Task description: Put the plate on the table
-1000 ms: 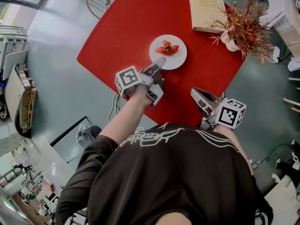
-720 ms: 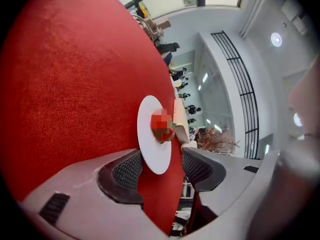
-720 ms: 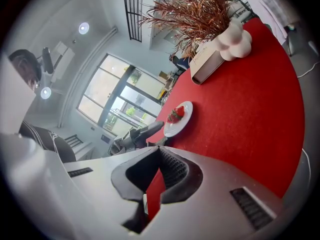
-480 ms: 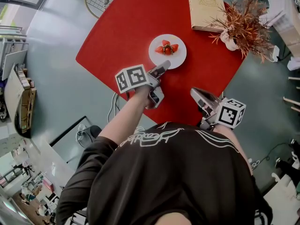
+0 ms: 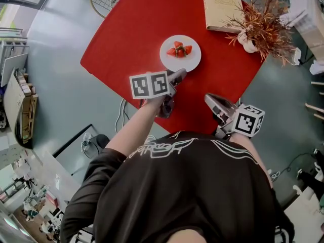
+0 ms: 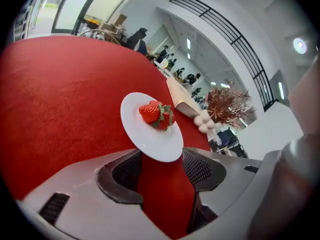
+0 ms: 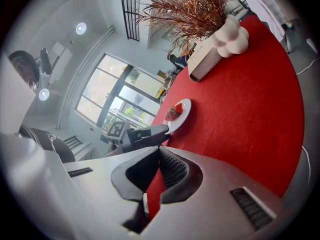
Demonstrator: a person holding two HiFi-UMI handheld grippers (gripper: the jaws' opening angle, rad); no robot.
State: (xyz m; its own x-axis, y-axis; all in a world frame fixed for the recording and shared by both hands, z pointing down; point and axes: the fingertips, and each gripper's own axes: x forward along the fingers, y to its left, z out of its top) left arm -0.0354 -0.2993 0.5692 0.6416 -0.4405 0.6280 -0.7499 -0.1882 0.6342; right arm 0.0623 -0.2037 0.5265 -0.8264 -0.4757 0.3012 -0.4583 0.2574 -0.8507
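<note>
Head view: the white plate (image 5: pixel 180 56) lies flat on the red bench (image 5: pixel 131 29) with a few strawberries (image 5: pixel 180 50) on it. The left gripper (image 5: pixel 178 76) reaches over the bench, its tips just beside the plate's near rim; I cannot tell whether they touch it. The right gripper (image 5: pixel 210 99) hangs over the bench's near edge, well apart from the plate. A pale book (image 5: pixel 221 3) and a white vase (image 5: pixel 248 43) of dried reddish sprigs sit at the far side.

Left gripper view: the jaws are spread wide and pinch nothing. Only red bench shows between them, and the plate's near rim lies right at their tips.

Right gripper view: the jaws are drawn together at the tips with nothing held. Beyond them the plate rests on the bench, with the left gripper next to it.
</note>
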